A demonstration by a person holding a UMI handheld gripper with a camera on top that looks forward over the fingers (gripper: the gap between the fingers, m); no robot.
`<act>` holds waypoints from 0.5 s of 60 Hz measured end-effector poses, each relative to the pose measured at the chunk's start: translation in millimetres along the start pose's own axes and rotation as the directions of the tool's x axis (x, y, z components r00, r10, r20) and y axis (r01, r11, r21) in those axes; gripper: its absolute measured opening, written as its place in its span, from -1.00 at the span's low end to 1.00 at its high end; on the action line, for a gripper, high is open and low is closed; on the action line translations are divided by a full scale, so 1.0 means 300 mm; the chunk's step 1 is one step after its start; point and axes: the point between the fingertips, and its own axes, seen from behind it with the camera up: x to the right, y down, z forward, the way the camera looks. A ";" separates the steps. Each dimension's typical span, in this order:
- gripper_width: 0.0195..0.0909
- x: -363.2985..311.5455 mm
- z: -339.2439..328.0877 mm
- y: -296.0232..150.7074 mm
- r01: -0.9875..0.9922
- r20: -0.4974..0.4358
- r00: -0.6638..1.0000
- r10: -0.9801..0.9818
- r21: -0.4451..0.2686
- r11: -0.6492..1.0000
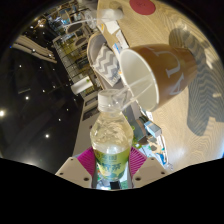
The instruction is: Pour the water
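Bottle (110, 140) of clear plastic, yellow-labelled, clamped between the gripper's (110, 168) two pink pads (88, 163), its open neck tipped toward a brown paper cup (160, 68) just beyond. Cup stands on a pale wooden table (195, 130), beside a chevron-patterned cup (105, 62).

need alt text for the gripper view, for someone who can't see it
A clear plastic water bottle with a yellowish label is clamped between the gripper's two pink-padded fingers, its neck tipped toward the open mouth of a tan paper cup just beyond. The cup rests on a light wooden table, next to a dark floor with reflected ceiling lights.
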 end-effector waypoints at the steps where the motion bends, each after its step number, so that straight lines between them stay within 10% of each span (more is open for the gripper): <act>1: -0.43 -0.002 -0.007 -0.006 -0.013 0.003 1.000 0.013 -0.002 1.000; 30: -0.43 -0.133 -0.013 0.090 0.399 -0.091 0.909 -0.408 -0.099 0.912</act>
